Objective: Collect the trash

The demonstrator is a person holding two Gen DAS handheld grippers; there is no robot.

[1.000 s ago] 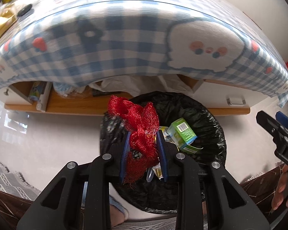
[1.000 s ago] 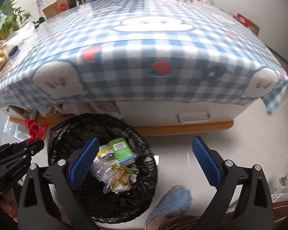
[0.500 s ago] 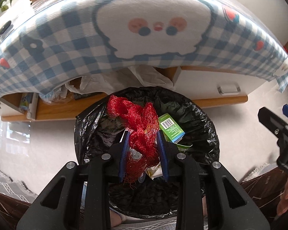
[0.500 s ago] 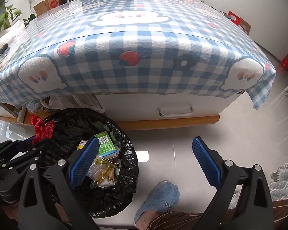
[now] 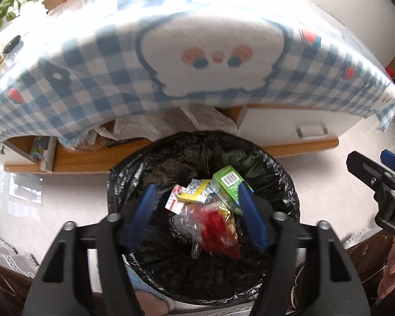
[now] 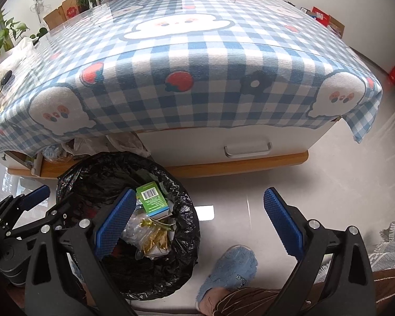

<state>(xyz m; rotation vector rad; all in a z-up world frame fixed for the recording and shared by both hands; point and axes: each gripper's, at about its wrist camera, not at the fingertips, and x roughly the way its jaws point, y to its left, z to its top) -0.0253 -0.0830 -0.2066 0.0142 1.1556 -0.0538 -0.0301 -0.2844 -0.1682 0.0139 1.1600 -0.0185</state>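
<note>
Red mesh net scrap (image 5: pixel 216 226) is dropping w/ other wrappers inside black-lined round trash bin (image 5: pixel 281 181); left gripper (image 5: pixel 197 216) over bin is opening, nothing pinched. Right gripper (image 6: pixel 197 221) beside bin is hanging spread, empty. Tabletop behind bin is looking mostly cleared.

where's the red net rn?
Left wrist view: the red net lies in the black bin, on the trash below the green box, between the opening left gripper's fingers but free of them.
</note>
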